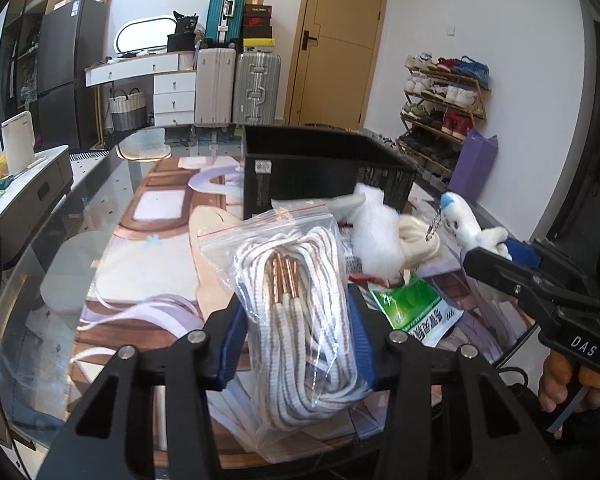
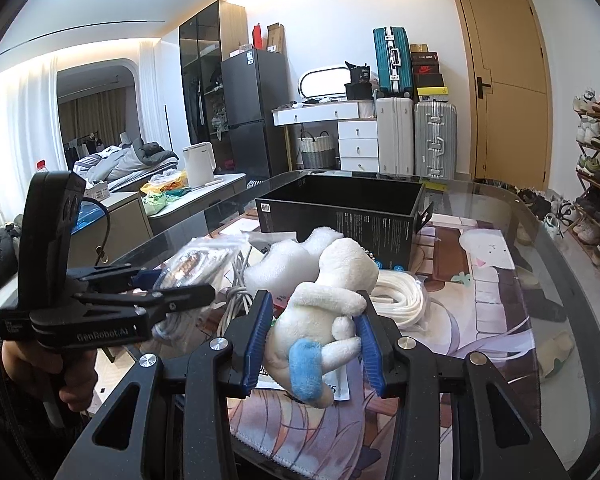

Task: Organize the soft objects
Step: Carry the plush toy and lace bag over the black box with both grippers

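My left gripper (image 1: 296,332) is shut on a clear zip bag of white shoelaces (image 1: 300,312) with copper tips, held above the table; the bag also shows in the right wrist view (image 2: 192,268). My right gripper (image 2: 312,332) is shut on a white plush toy with a blue head (image 2: 324,312); the toy also shows in the left wrist view (image 1: 466,224). An open black box (image 1: 320,172) stands behind the pile and also shows in the right wrist view (image 2: 340,208).
On the glass table's printed mat (image 2: 488,316) lie a white foam piece (image 1: 376,232), a coil of white cord (image 2: 400,296) and a green-and-white packet (image 1: 416,308). The table edge (image 2: 572,264) curves at right. Suitcases, a door and a shoe rack stand behind.
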